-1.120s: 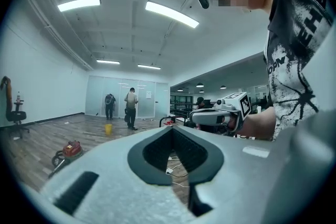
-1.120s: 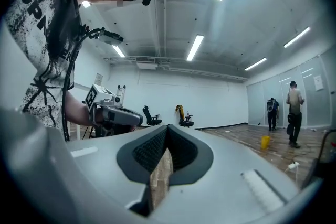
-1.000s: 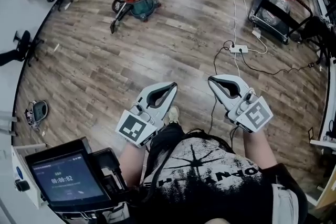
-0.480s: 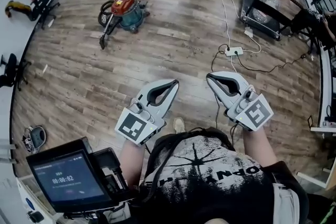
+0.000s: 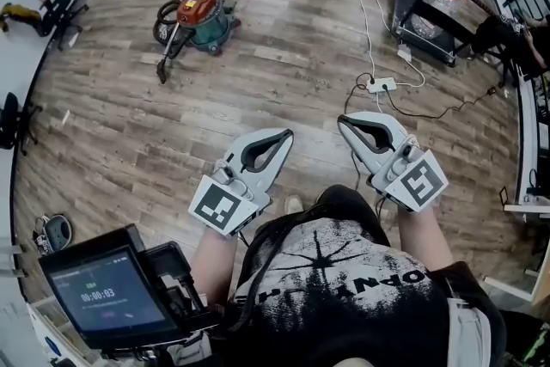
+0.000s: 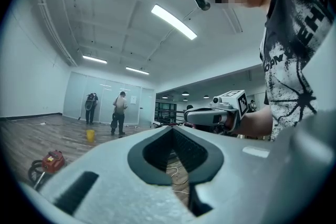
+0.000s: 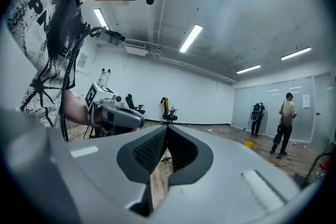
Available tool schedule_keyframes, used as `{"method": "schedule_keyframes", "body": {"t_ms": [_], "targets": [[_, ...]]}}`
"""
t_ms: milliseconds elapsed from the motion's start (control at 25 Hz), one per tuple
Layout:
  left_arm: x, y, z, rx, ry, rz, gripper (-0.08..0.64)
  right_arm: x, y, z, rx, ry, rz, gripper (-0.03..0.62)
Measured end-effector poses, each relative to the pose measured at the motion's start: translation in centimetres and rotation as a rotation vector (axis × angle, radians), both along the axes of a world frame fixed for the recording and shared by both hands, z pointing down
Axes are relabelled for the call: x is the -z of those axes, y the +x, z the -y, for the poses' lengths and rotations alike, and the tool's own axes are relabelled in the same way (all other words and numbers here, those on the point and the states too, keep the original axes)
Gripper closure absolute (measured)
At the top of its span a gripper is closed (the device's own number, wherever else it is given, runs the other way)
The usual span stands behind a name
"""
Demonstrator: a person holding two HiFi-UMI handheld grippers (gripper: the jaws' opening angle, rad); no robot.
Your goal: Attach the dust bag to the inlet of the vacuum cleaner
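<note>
Both tools, the left gripper (image 5: 284, 137) and the right gripper (image 5: 344, 125), are clenched and empty. The vacuum cleaner (image 5: 199, 13) stands well apart on the floor, ahead-left. No dust bag shows. Better to approach close first, avoiding the power strip (image 5: 382, 85).

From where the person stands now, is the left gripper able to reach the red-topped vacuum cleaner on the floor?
Probably not yet. The vacuum cleaner lies well beyond the left gripper, held near the body. Only bare wooden floor lies between, so walking closer looks unobstructed.
</note>
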State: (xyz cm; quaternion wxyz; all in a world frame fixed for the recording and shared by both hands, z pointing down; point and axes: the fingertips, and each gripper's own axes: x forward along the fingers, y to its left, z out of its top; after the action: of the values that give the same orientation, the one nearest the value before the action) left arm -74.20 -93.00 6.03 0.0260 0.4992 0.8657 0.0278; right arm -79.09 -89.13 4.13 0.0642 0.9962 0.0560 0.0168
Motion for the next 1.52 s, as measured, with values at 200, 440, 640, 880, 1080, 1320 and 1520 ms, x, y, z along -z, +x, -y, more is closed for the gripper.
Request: {"method": "schedule_keyframes", "body": {"t_ms": [200,440,640,880,1080,1320,1520], "targets": [[0.1,0.5,-2.0,-0.008,-0.004,0.018,0.561,-0.4,0.7,-1.9,-0.006,0.011,0.014,0.592],[-1.6,1.9,-5.3,0.005,0.064,-0.031,0.561,-1.0,1.5,-5.7,0.001,0.022,0.016,0.592],[-0.5,1.9,-9.1,0.021,0.025,-0.029,0.561,-1.1,2.3,-9.3,0.036,0.017,0.011,0.592],[-1.3,3.7,-18.8,0.058,0.079,-0.052,0.561,-0.7,4.0,-19.6,0.082,0.024,-0.012,0.592],[-0.7,3.9,-25.4,0.082,0.080,-0.061,0.561,-0.1,4.1,-26.4,0.101,0.018,-0.016,0.592],[-0.7,3.6,-32.4,0.102,0.081,-0.077,0.561,-0.5,3.6,-33.2,0.114,0.020,-0.024,0.592],[-0.6,3.6,-35.9,0.116,0.082,-0.084,0.561,-0.2,3.2,-37.0,0.115,0.027,-0.040,0.592]]}}
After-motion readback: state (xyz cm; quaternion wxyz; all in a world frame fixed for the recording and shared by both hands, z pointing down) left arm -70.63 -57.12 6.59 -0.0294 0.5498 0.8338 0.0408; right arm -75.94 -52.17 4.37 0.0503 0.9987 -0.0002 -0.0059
